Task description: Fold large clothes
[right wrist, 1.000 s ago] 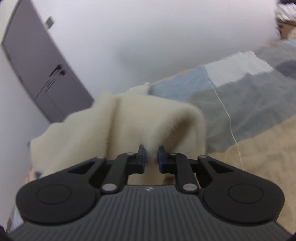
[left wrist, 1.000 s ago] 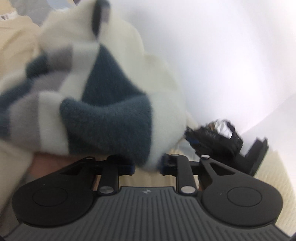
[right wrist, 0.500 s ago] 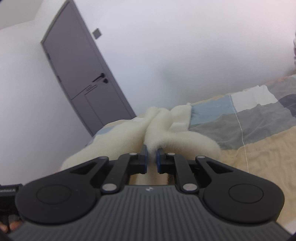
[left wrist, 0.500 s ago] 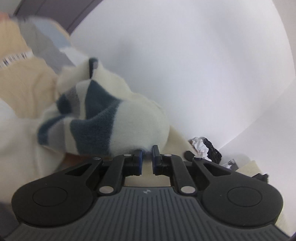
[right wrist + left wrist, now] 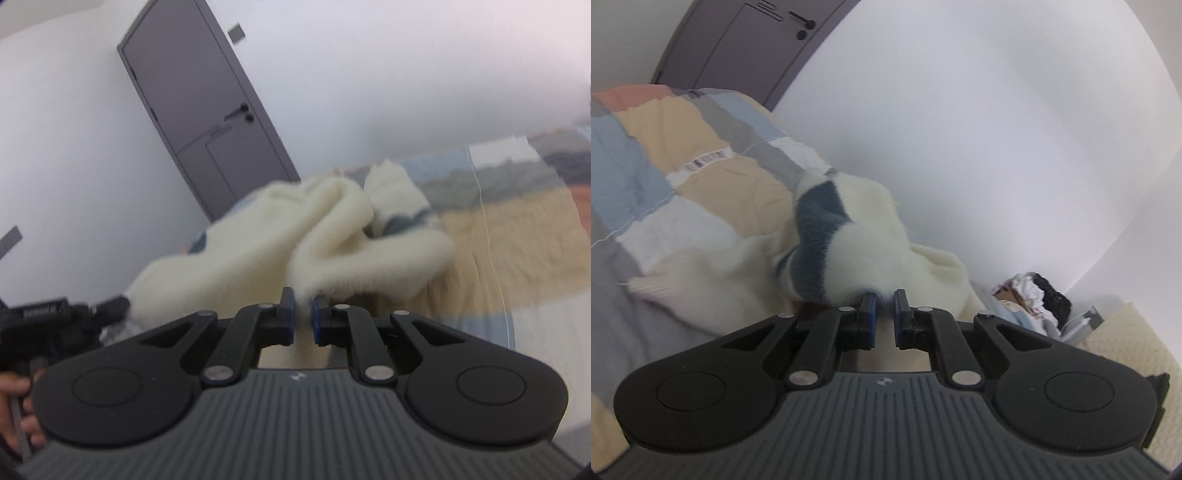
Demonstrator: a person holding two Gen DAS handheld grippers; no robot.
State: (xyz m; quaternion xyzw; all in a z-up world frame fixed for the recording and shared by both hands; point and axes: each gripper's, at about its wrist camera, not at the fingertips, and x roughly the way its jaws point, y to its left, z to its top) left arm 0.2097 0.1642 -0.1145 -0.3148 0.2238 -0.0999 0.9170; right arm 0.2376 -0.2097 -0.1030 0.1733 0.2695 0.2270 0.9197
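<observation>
Left gripper (image 5: 884, 300): fingers (image 5: 868, 308) were seen nearly together, clamped on a fold of the fluffy cream sweater with dark blue and grey patches (image 5: 849, 240). The bunched knit was lifted right ahead of the fingertips, with its blue-patched part up and to the left of them. More of the cream knit was draped down to the left onto the patchwork quilt of beige, blue, grey and white squares (image 5: 665, 177) on the bed. A grey door with a black handle (image 5: 738, 33) was seen far above left of the fingers; a heap of crumpled dark and white items (image 5: 1034, 295) was seen to the right, against the white wall (image 5: 997, 147).

Right gripper (image 5: 303, 306): fingers (image 5: 288, 314) were drawn close, pinched on a cream edge of the same sweater (image 5: 314, 236). The knit was spread ahead and to the left of the fingertips, slightly blurred. The quilt (image 5: 498, 240) was seen to the right of and beyond them. The grey door (image 5: 207, 122) stood above left. At the lower left edge, a person's hand (image 5: 14, 406) was seen on the other black handle.
</observation>
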